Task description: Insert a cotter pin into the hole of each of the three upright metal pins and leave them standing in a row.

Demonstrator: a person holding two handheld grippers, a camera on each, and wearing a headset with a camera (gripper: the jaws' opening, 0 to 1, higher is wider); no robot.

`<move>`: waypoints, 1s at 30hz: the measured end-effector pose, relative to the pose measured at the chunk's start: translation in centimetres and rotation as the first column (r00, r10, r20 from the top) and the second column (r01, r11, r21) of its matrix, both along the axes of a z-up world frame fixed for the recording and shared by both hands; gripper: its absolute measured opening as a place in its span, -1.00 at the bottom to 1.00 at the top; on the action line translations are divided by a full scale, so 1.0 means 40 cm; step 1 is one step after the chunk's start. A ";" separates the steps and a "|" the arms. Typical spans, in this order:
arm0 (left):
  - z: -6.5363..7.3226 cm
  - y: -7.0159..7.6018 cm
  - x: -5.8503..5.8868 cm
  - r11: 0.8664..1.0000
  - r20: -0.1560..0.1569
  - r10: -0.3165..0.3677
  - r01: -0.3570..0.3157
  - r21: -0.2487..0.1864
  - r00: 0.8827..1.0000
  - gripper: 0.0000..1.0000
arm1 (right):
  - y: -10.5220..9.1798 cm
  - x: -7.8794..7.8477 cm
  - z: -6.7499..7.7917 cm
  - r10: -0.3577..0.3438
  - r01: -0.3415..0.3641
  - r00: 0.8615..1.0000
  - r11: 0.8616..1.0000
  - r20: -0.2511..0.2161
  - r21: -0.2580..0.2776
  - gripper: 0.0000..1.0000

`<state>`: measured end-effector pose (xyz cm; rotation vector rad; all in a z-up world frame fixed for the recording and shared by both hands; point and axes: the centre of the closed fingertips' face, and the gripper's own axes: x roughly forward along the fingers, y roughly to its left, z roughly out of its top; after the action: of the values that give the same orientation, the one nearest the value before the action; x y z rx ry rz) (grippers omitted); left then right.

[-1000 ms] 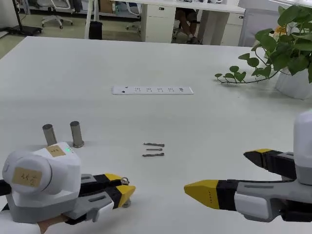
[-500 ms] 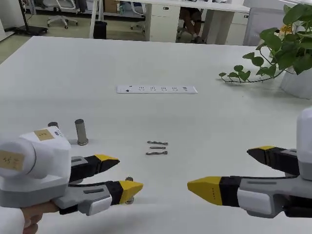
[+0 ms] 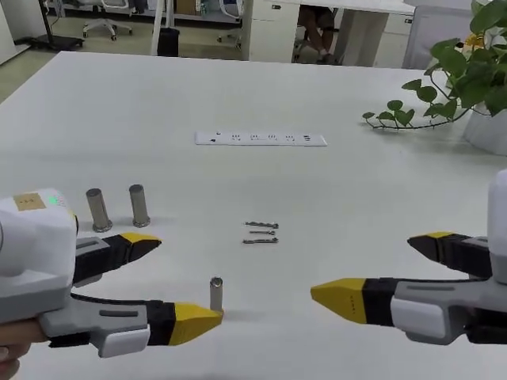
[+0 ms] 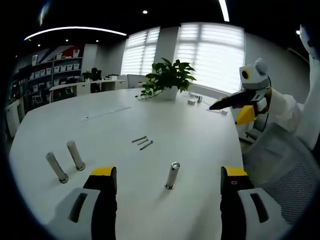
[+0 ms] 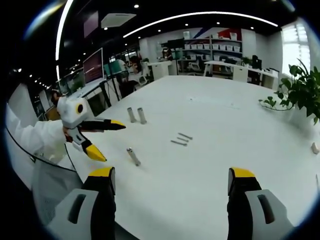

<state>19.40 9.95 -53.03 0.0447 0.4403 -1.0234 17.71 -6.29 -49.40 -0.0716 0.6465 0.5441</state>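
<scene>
Two upright metal pins (image 3: 98, 209) (image 3: 139, 205) stand side by side at the left of the white table (image 3: 253, 103). A third, smaller pin (image 3: 216, 294) stands alone nearer me, just right of my left gripper (image 3: 169, 279), which is open and apart from it. In the left gripper view that pin (image 4: 172, 175) stands free between the jaws. Three cotter pins (image 3: 261, 233) lie in a small stack mid-table. My right gripper (image 3: 380, 269) hovers open at the right with nothing in it.
A white power strip (image 3: 261, 139) lies across the table's middle, farther back. A potted plant (image 3: 467, 75) stands at the far right edge. Chairs and cabinets are beyond the table.
My left gripper has opened, let go of the small pin and drawn back to the left; the pin now stands on the table. The head view shifted slightly.
</scene>
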 end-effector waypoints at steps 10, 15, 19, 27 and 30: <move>-0.010 0.022 -0.013 0.999 -0.036 0.024 -0.025 -0.030 0.999 0.97 | -0.002 -0.002 -0.007 -0.001 0.001 1.000 1.000 -0.010 -0.005 0.82; -0.018 0.023 -0.027 0.999 -0.048 0.022 -0.023 -0.026 0.999 0.97 | 0.000 -0.002 -0.006 0.002 -0.002 1.000 1.000 -0.006 0.005 0.83; -0.028 0.016 -0.041 0.998 -0.072 0.031 -0.034 -0.048 0.997 0.97 | 0.006 0.001 -0.003 0.013 -0.013 1.000 1.000 0.003 0.010 0.82; -0.035 0.013 -0.056 0.998 -0.082 0.029 -0.033 -0.047 0.996 0.97 | 0.012 0.028 0.000 0.045 -0.045 0.999 0.999 0.004 0.022 0.71; -0.031 0.020 -0.057 0.998 -0.079 0.032 -0.036 -0.048 0.996 0.97 | 0.016 0.037 0.000 0.060 -0.060 0.998 0.998 0.002 0.012 0.64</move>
<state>17.10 10.73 -54.28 -0.0468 0.4852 -1.0043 19.19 -5.65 -49.42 -0.0807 0.6410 0.6060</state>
